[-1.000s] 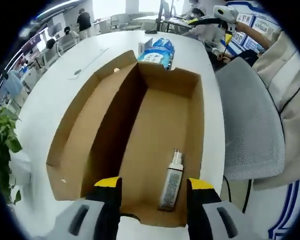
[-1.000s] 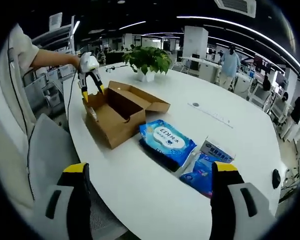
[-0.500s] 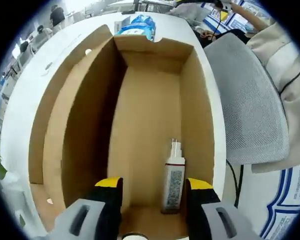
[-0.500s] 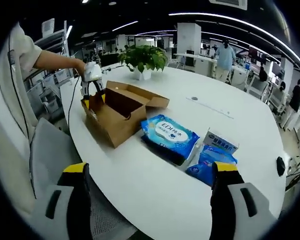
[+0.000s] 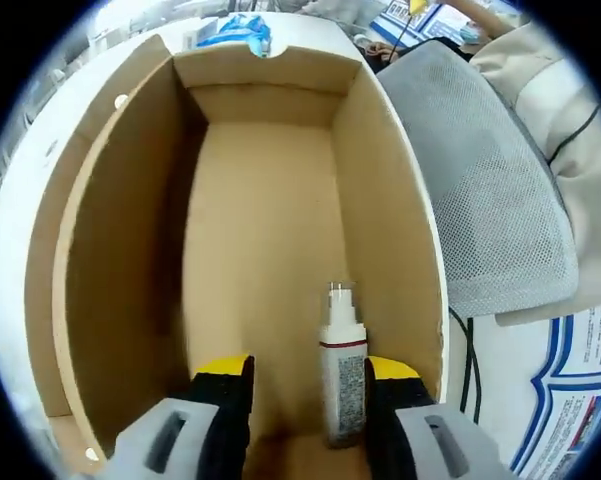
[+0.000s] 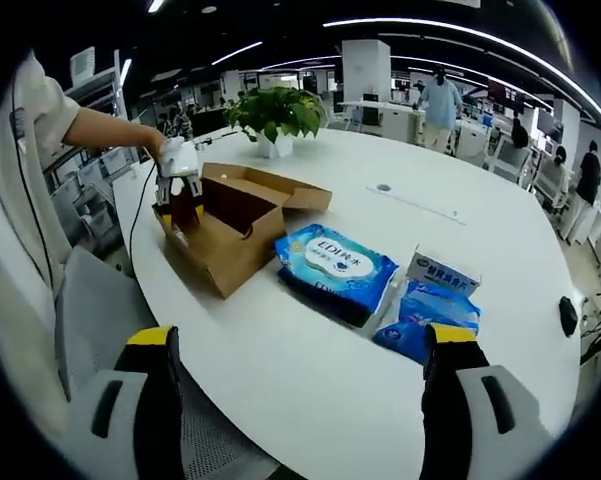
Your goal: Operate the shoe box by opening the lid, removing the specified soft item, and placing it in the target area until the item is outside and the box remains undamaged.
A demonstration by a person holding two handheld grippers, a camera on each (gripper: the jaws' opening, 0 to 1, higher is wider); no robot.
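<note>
Right gripper view: blue pack (image 6: 335, 273) reads "EDI"; right gripper (image 6: 302, 400) spread, left gripper (image 5: 302, 385) spread

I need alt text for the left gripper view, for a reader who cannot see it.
An open cardboard shoe box seen from above, with a small white spray bottle lying on its floor near the right wall. The open left hand-held gripper reaches into the box, the bottle between its yellow-tipped jaws. A grey mesh chair stands to the right.

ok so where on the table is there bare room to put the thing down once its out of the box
Open white table lies in front of the cardboard box and the blue wipes pack, toward the right gripper. More bare top runs behind the packs, toward the plant. It is crowded where the small blue packs sit beside the wipes.
</note>
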